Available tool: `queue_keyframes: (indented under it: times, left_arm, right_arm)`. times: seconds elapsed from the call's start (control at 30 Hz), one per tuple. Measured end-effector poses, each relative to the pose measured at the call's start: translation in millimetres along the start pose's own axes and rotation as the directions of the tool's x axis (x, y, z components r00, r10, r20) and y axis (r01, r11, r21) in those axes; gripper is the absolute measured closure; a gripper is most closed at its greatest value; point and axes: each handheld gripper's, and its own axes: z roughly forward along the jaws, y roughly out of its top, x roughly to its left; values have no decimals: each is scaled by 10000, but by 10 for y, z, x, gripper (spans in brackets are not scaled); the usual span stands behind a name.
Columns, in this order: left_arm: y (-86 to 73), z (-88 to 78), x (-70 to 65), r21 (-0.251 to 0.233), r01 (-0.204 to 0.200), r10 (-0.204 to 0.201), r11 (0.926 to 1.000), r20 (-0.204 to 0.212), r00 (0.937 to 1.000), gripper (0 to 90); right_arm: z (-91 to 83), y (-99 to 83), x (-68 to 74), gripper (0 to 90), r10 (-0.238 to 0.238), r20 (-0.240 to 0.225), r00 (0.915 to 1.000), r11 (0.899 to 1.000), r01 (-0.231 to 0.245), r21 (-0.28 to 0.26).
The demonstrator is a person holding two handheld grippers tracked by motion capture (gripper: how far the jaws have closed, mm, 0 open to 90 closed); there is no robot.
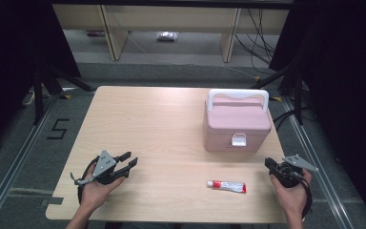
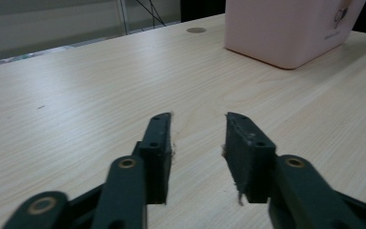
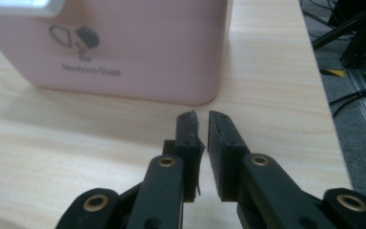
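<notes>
Tube (image 1: 226,186) lies near the front edge, right of centre, with the pink box (image 1: 237,125) just behind it. Right gripper (image 1: 272,165) is nearly shut and empty, left gripper (image 1: 127,163) open and empty. Looks like pre-pickup; right needs to open, then reach left.

Pink box (image 2: 290,28) cropped at frame top

Even, soft overhead light, dark surround, perhaps slight close-range blur.
</notes>
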Motion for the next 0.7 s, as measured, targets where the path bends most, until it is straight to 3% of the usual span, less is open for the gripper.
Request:
queue_keyframes:
  times: [0.07, 0.1, 0.13, 0.17, 0.23, 0.27, 0.3, 0.33, 0.4, 0.47, 0.53, 0.57, 0.6, 0.67, 0.7]
  left_arm:
    - [18, 11, 3, -2, 282, -282, 9996, 68, 9996, 704]
    - [29, 18, 6, 38, 386, -386, 9992, 112, 9992, 723]
    - [29, 18, 6, 38, 386, -386, 9992, 112, 9992, 749]
    - [56, 33, 2, -109, 477, -475, 9988, 226, 9986, 767]
    - [91, 34, -7, -10, 406, -406, 9992, 194, 9990, 790]
    - [103, 41, -12, 3, 396, -396, 9992, 229, 9990, 803]
    - [103, 41, -12, 3, 396, -396, 9992, 229, 9990, 815]
    - [135, 68, -24, 132, 419, -423, 9990, 334, 9985, 828]
    - [185, 120, -45, 117, 347, -353, 9993, 550, 9979, 858]
    - [246, 189, -83, 254, 431, -451, 9987, 811, 9957, 879]
    - [302, 281, -127, 352, 437, -470, 9984, 992, 9940, 893]
    - [330, 332, -153, 387, 343, -383, 9987, 1079, 9934, 895]
    - [355, 390, -179, 377, 345, -388, 9987, 1204, 9920, 895]
    - [421, 506, -224, 472, 195, -253, 9987, 1255, 9918, 895]
    - [454, 579, -245, 381, 229, -281, 9990, 1405, 9897, 895]
  right_arm:
    - [21, 49, -30, 849, 40, -25, 10000, 10000, -40, -67]
    - [11, 78, -24, 856, 371, -14, 9993, 9993, -370, 60]
    - [11, 78, -24, 856, 371, -14, 9993, 9993, -370, 60]
    - [46, 130, -79, 863, 41, 82, 10000, 10000, -41, 27]
    - [48, 193, -124, 878, -211, 169, 9996, 9998, 212, -28]
    - [43, 215, -109, 886, 182, 123, 9998, 9997, -184, 142]
    - [43, 215, -109, 886, 182, 123, 9998, 9997, -184, 142]
    - [75, 263, -180, 900, -289, 188, 9994, 9996, 289, -14]
    - [103, 315, -195, 900, -12, 179, 9998, 10000, 12, -8]
    - [152, 373, -237, 900, -115, 118, 9999, 9999, 115, 42]
    - [200, 423, -234, 900, 294, 252, 9993, 9994, -298, 162]
    - [230, 451, -263, 900, 48, 268, 9996, 9999, -51, 110]
    - [259, 477, -257, 900, 280, 248, 9993, 9994, -285, 171]
    - [320, 536, -307, 900, -152, 159, 9998, 9998, 150, 149]
    - [350, 565, -313, 900, -149, 162, 9998, 9998, 146, 166]
